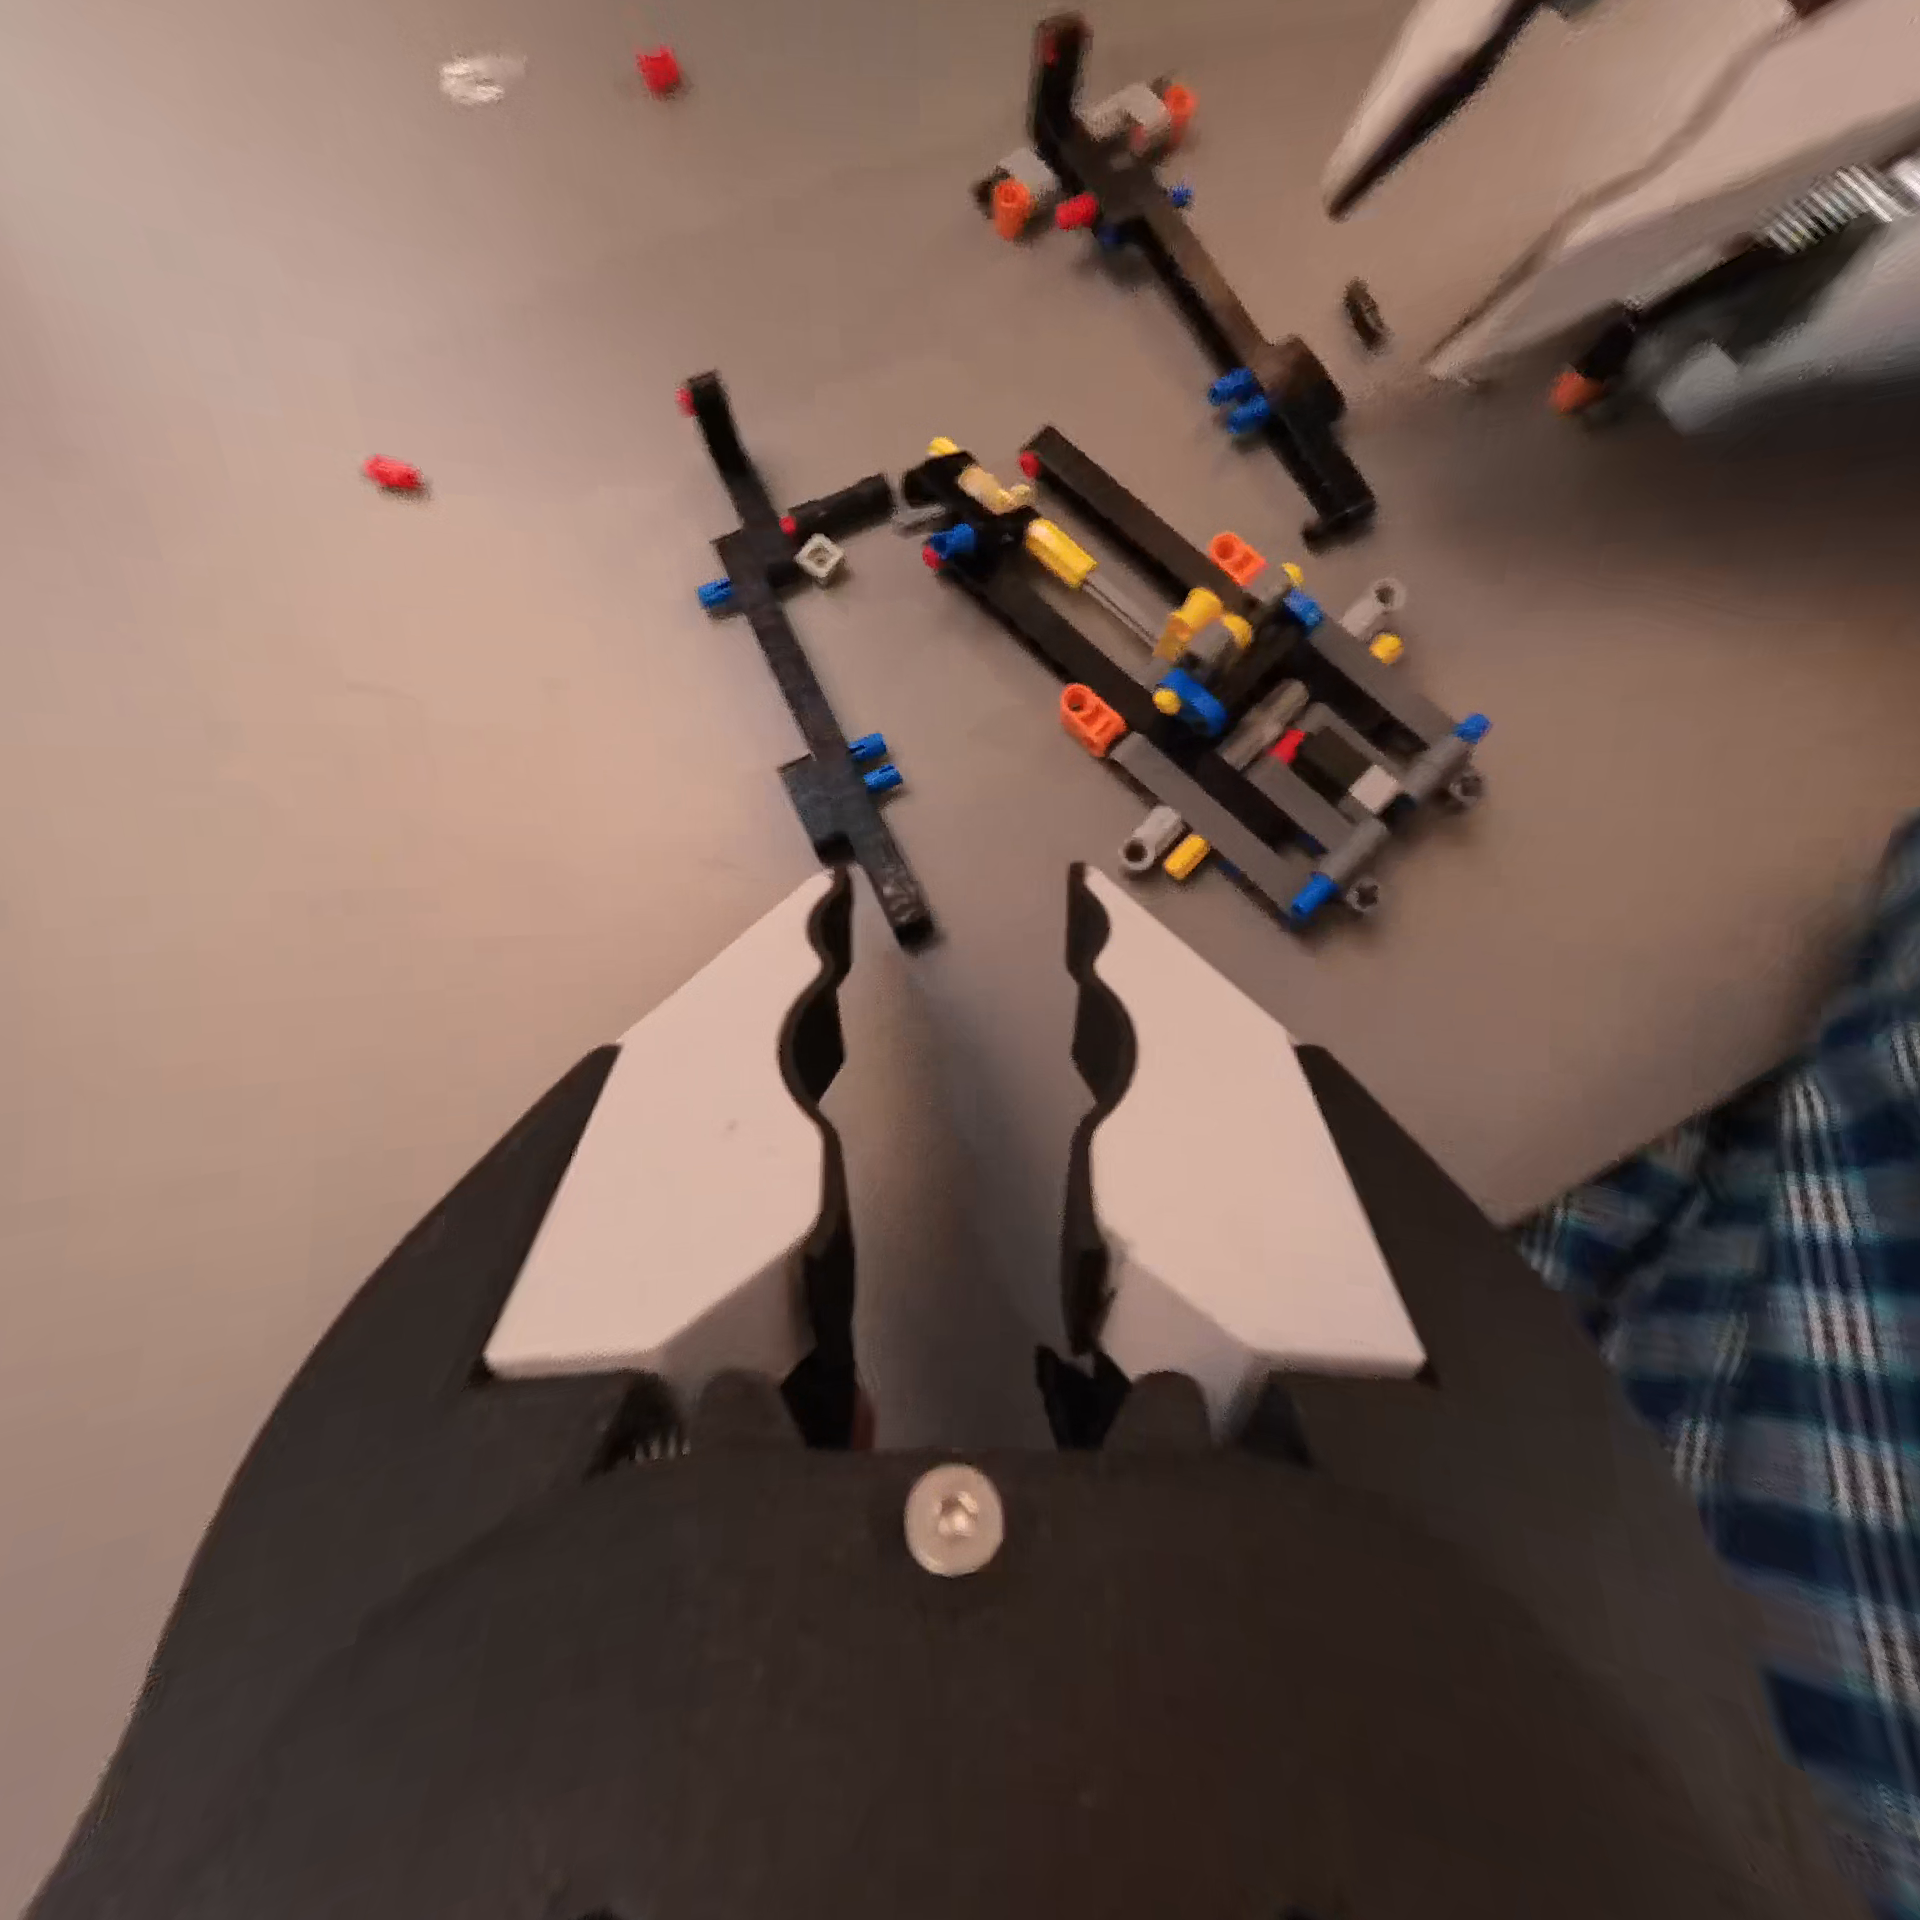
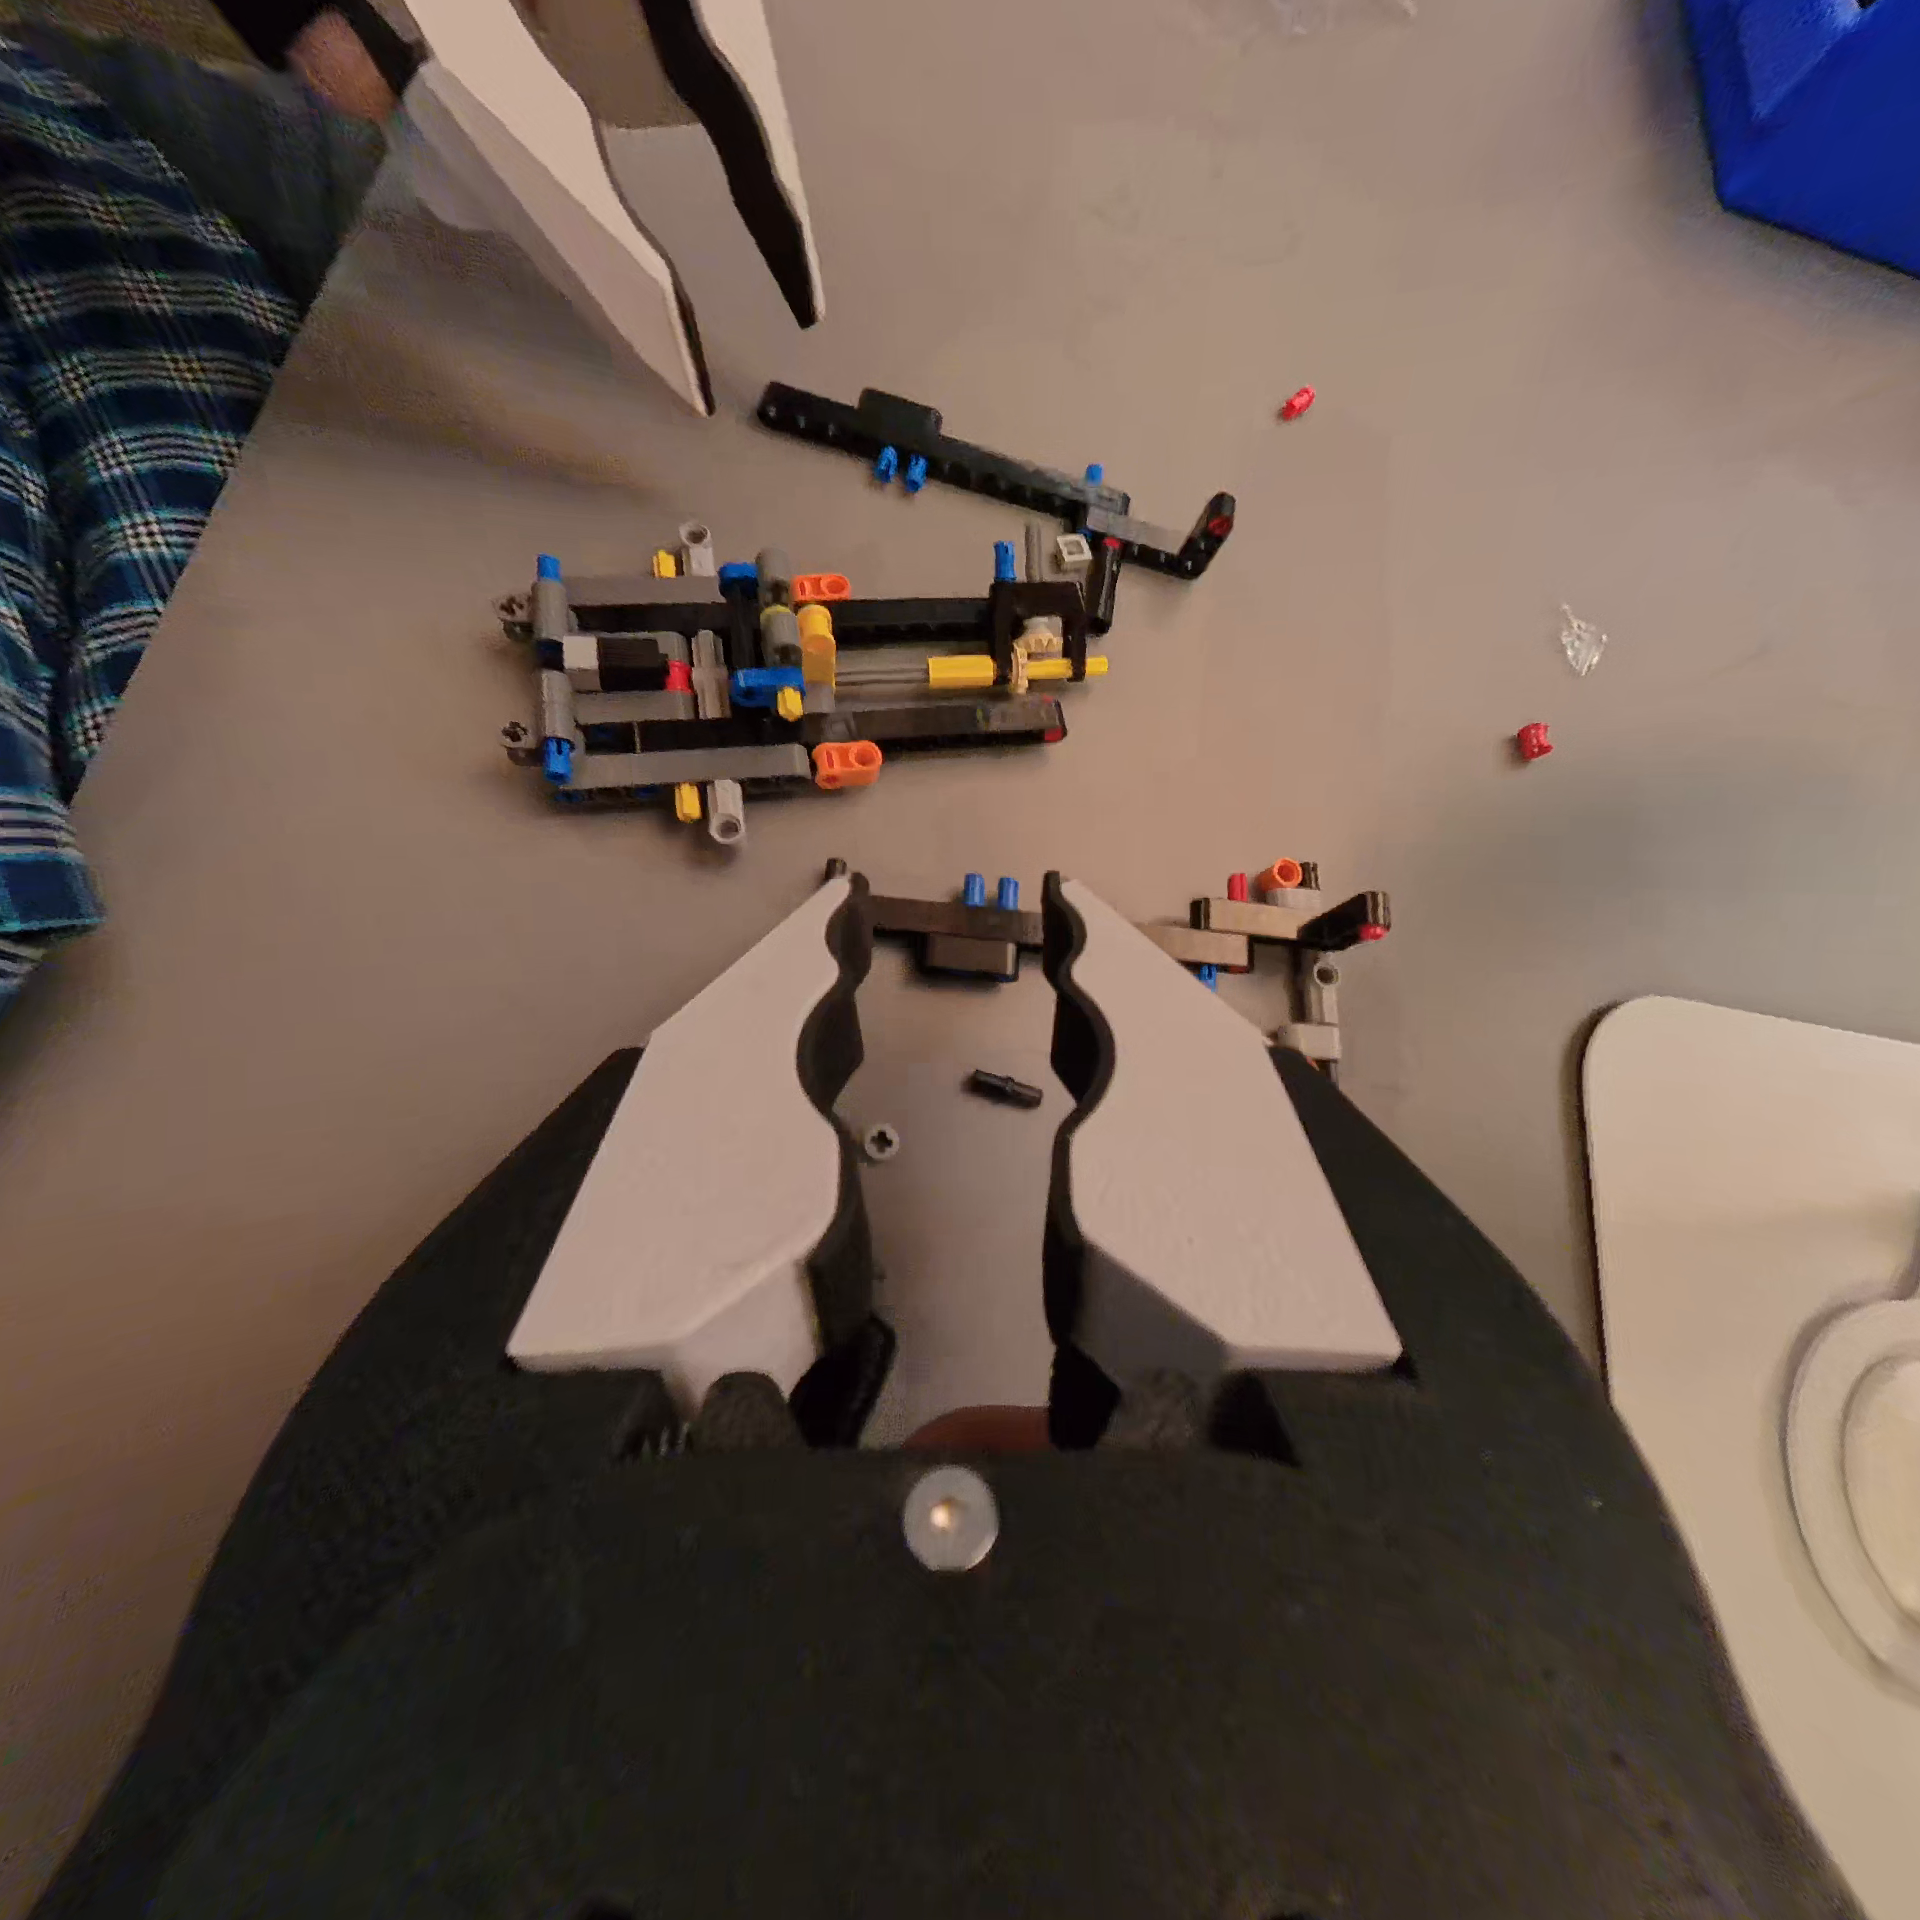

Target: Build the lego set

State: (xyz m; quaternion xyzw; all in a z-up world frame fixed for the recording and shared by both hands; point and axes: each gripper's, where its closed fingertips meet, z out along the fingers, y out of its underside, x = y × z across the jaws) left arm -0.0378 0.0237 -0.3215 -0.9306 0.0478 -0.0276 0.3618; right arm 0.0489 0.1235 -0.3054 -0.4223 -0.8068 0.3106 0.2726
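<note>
Both tongs are spread and empty, hovering over the grey counter (image 2: 1351, 260). The main lego chassis (image 2: 779, 675) lies near the counter's edge by the person, flanked by two black side beams (image 2: 997, 478) (image 2: 956, 920), apparently laid out ready to join; the right tongs (image 2: 951, 883) line up with the nearer beam, the left tongs (image 1: 961, 878) with the other.
</note>
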